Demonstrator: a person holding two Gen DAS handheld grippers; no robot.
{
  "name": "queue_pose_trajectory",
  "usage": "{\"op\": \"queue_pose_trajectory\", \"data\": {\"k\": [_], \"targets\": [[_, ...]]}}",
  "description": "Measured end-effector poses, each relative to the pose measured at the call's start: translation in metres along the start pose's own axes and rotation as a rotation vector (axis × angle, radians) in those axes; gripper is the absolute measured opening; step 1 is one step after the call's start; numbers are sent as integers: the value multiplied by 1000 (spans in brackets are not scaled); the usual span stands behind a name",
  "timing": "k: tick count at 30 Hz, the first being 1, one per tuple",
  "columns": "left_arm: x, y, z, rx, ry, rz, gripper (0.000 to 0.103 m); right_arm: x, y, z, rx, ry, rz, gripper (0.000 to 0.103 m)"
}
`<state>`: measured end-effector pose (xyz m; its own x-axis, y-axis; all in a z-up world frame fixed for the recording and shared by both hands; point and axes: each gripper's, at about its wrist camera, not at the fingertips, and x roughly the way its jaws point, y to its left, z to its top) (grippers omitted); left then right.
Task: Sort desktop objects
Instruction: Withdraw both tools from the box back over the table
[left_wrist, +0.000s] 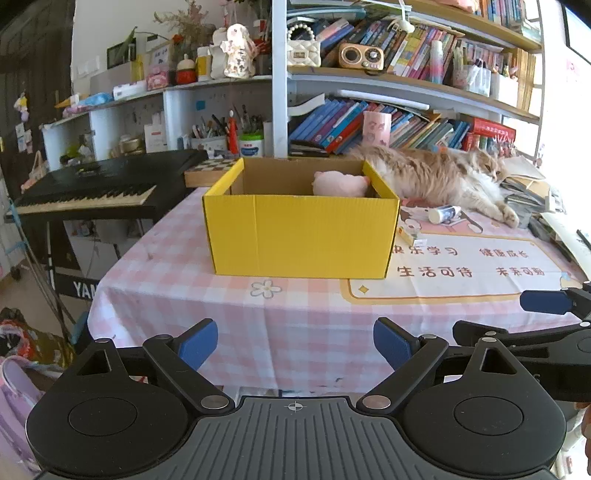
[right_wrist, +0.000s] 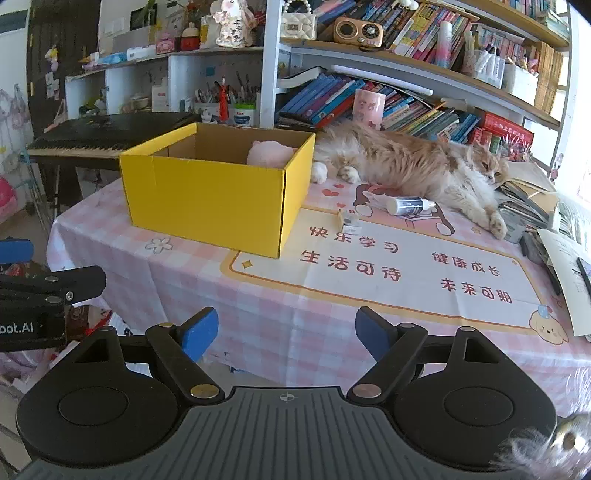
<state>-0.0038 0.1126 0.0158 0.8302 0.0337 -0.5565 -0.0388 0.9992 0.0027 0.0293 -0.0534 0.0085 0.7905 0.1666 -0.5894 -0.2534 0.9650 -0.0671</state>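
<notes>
Pink plush toy (right_wrist: 271, 153) inside yellow box (right_wrist: 207, 205); both tongs empty, agape

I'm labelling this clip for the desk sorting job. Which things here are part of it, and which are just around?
Part of the job: yellow box, pink plush inside it, white bottle, small carton.

Just around: cat, keyboard, shelf books.

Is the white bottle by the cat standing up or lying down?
Lying down. The white bottle rests on its side on the desk mat, its cap end pointing right, just in front of the cat.
</notes>
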Motion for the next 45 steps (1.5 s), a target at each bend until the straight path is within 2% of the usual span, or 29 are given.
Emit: {"op": "queue_pose_trajectory", "data": {"k": [15, 22, 29, 38, 45], "targets": [[13, -24, 4, 71, 15, -77, 94, -4, -14, -10, 22, 21, -57, 82], [26, -45, 8, 131, 29, -121, 94, 1, -32, -14, 71, 40, -93, 82], [40, -67, 17, 167, 37, -133, 94, 14, -56, -13, 118, 69, -107, 82], [79, -111, 41, 202, 42, -163, 94, 39, -103, 2, 133, 73, -123, 82], [112, -154, 63, 240, 54, -225, 94, 63, -155, 18, 181, 81, -158, 82]]}}
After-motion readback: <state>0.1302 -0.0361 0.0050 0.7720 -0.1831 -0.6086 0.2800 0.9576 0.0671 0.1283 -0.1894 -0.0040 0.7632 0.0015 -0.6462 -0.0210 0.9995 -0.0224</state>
